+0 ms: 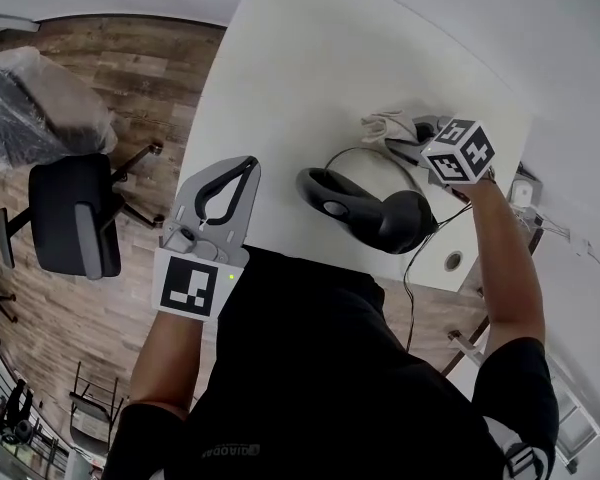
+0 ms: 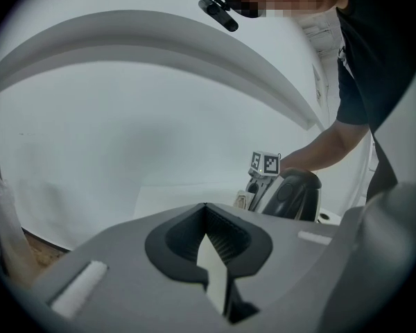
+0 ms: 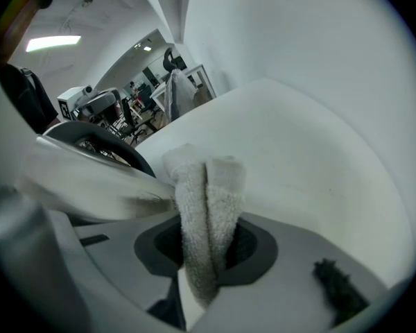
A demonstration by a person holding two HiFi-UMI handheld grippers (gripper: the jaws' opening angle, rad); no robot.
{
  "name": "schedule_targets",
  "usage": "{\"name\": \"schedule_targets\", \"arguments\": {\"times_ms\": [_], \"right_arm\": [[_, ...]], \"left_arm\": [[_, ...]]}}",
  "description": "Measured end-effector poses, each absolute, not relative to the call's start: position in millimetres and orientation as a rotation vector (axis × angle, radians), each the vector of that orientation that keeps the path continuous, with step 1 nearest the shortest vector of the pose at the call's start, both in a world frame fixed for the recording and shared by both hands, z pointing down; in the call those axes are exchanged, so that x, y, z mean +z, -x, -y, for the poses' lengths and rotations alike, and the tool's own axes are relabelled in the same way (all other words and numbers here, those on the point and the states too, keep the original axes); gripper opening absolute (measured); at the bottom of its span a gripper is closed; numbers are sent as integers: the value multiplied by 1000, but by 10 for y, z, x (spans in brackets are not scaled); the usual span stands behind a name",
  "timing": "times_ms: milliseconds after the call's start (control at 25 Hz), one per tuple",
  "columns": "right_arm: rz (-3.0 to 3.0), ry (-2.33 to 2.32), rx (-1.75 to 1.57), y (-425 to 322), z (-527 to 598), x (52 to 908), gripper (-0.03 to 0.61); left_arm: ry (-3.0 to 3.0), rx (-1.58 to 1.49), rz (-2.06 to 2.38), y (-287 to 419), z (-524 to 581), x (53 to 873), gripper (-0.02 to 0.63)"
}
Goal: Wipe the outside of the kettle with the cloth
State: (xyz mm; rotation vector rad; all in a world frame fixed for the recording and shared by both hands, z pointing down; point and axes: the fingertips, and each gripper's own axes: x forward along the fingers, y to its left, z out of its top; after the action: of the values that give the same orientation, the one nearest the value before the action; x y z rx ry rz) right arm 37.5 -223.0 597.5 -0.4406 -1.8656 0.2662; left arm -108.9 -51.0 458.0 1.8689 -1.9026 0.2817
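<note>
The left gripper hovers over the near left edge of the white surface, jaws together on nothing. To its right stands the black-handled metal kettle. At its far right side, the right gripper clamps the folded white terry cloth

place: office | cues: swivel chair, white desk, wood-plank floor, ceiling strip light

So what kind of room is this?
Probably an office or a workshop: there is a big white table, a black office chair on a wooden floor, and more desks with equipment far behind.
</note>
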Motion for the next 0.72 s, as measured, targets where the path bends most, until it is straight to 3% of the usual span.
{"name": "schedule_targets", "arguments": {"times_ms": [360,720], "right_arm": [[2175,368,251,-461,2275,4847,91],[2169,556,-143,-477,1954,3916,91]], "left_arm": [[-1894,122,1896,1122,637,4402,6],[-1991,155,1857,950,761,4296,6]]}}
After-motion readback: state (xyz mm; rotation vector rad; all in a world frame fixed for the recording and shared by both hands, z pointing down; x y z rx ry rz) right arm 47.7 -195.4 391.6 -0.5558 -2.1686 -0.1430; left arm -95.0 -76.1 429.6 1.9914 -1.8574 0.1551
